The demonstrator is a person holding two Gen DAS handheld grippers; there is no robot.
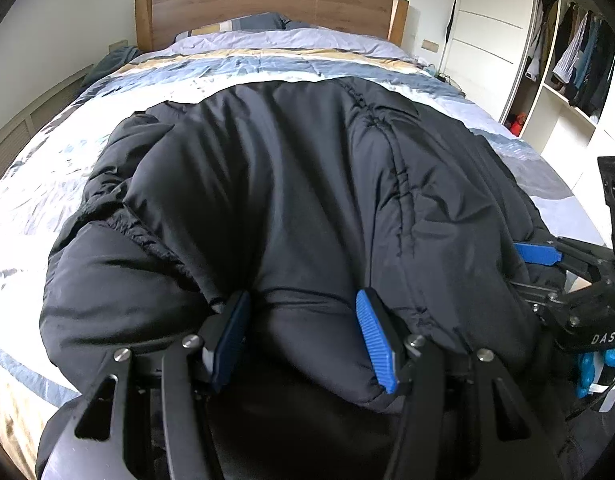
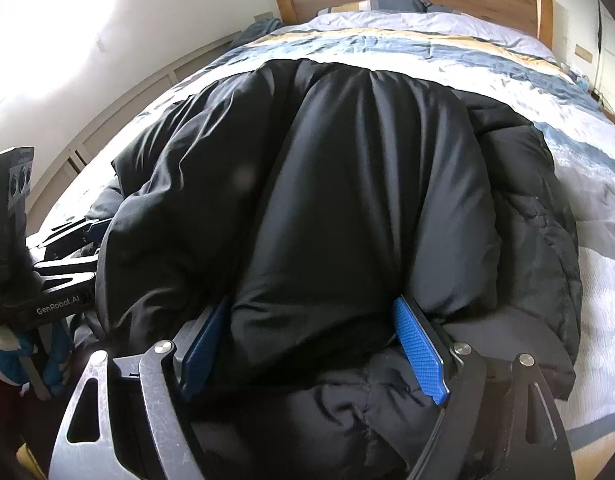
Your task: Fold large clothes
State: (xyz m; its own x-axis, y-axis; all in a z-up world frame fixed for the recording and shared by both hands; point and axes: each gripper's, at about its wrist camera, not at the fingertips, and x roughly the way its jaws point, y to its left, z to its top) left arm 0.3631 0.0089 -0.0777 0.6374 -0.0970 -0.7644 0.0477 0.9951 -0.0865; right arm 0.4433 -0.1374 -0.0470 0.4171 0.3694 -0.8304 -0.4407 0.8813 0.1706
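A large black puffer jacket (image 1: pixel 291 184) lies bunched on the bed and fills the middle of both views (image 2: pixel 347 184). My left gripper (image 1: pixel 303 320) has its blue pads on either side of a thick fold at the jacket's near edge, with padded fabric bulging between them. My right gripper (image 2: pixel 315 332) pinches another thick fold of the near edge the same way. The right gripper also shows at the right edge of the left wrist view (image 1: pixel 547 256), and the left gripper shows at the left edge of the right wrist view (image 2: pixel 67 248). They stand side by side.
The bed has a striped blue, white and tan duvet (image 1: pixel 267 64) and a wooden headboard (image 1: pixel 267 4). An open wardrobe with hanging clothes (image 1: pixel 579 64) stands to the right. A low panelled wall unit (image 2: pixel 119 120) runs along the left side.
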